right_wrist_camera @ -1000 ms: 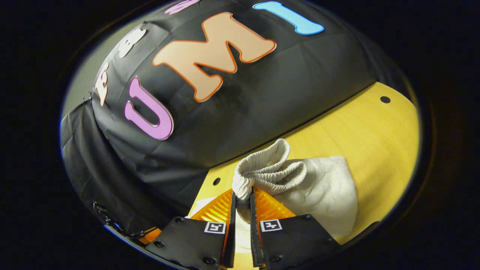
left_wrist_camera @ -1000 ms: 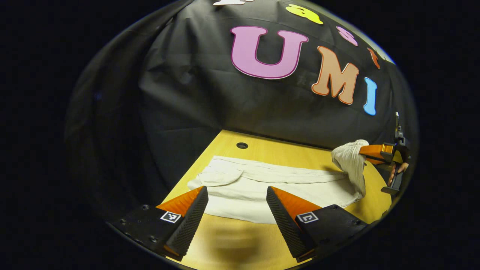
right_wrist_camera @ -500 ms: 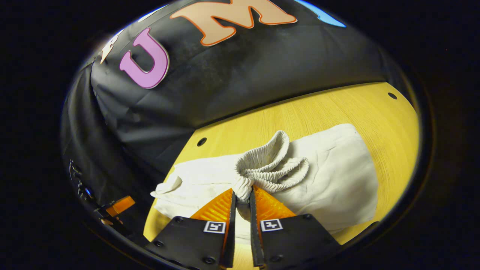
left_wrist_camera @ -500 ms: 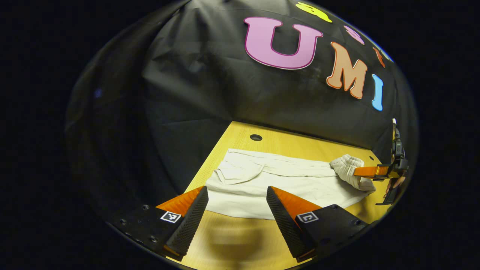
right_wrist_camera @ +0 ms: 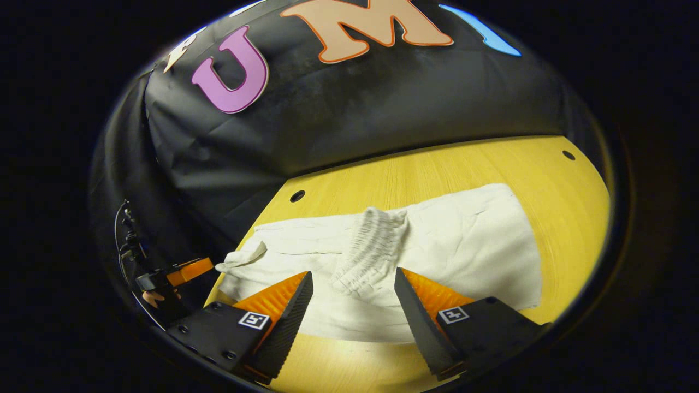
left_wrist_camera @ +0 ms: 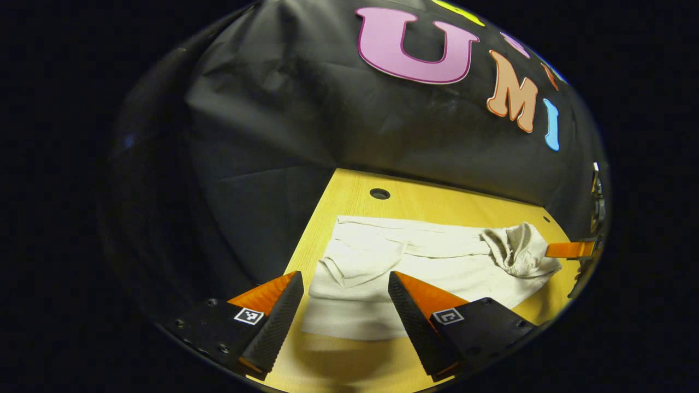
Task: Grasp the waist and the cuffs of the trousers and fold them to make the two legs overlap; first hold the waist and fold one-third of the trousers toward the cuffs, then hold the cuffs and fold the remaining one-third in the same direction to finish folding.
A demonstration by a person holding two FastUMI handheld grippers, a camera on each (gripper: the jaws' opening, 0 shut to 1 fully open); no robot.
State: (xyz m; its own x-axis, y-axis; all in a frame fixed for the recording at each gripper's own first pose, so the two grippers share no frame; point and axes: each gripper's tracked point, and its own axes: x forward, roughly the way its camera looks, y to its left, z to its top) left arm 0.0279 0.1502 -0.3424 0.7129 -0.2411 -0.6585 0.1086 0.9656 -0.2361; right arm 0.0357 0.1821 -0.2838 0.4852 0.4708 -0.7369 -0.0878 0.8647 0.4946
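The white trousers (left_wrist_camera: 437, 267) lie along the yellow wooden table (left_wrist_camera: 437, 204), legs overlapped. The elastic waist (right_wrist_camera: 374, 245) is folded over and rests on the middle of the trousers (right_wrist_camera: 469, 245). My right gripper (right_wrist_camera: 354, 273) stands open just behind the waist, touching nothing. In the left gripper view the folded waist (left_wrist_camera: 519, 245) lies at the far right, next to a finger of the right gripper (left_wrist_camera: 568, 250). My left gripper (left_wrist_camera: 345, 275) is open near the rumpled cuffs (left_wrist_camera: 357, 262), holding nothing. The cuffs (right_wrist_camera: 240, 256) sit at the left end, close to the left gripper (right_wrist_camera: 183, 271).
The black cloth wall (left_wrist_camera: 327, 120) rises right behind the table's far edge. Small round holes (left_wrist_camera: 379, 193) (right_wrist_camera: 568, 155) mark the tabletop near that edge. Bare wood (right_wrist_camera: 338, 365) runs in front of the trousers. A hand (right_wrist_camera: 155, 297) holds the left gripper.
My right gripper lowered the waist onto the trousers, then opened and let it go. My left gripper stayed open and drew nearer the cuffs.
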